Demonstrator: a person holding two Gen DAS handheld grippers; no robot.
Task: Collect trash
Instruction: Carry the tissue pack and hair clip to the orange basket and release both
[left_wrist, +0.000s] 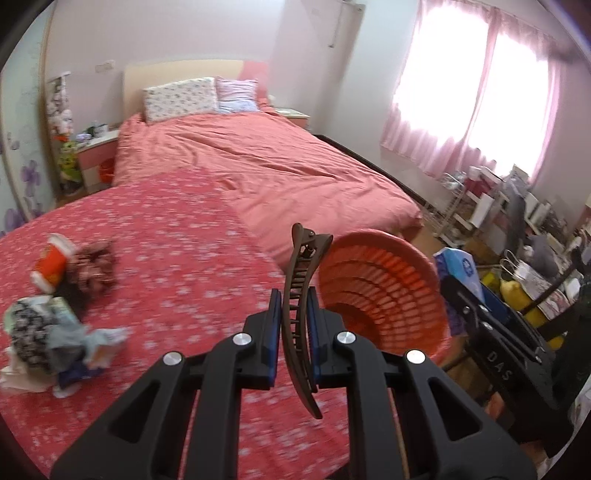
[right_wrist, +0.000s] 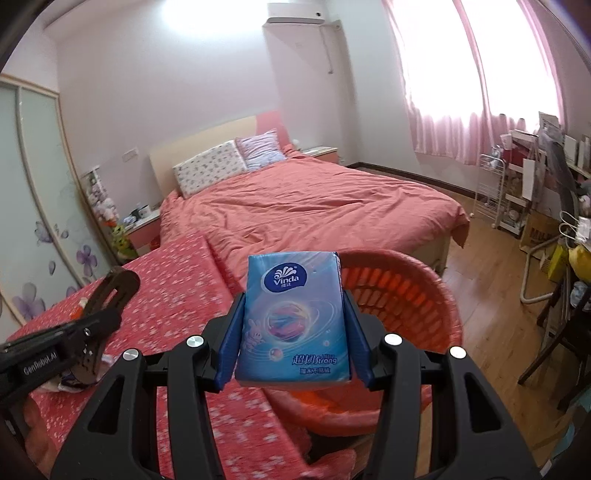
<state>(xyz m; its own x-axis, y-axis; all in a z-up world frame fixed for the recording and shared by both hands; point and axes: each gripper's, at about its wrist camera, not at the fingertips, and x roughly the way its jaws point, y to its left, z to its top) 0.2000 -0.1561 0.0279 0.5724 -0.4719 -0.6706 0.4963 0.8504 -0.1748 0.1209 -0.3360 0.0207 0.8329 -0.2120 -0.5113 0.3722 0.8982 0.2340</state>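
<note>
Hanging just right of the left gripper (left_wrist: 293, 317), the orange basket (left_wrist: 384, 291) tipped its open mouth toward both tools, so each load had only a short way to go. That gripper pinched a brown hair clip (left_wrist: 300, 310) upright, its long axis running along the fingers. The right gripper (right_wrist: 295, 325), clamped on a blue tissue pack (right_wrist: 291, 317), sat at the basket's near rim, probably the closer one to drop.
</note>
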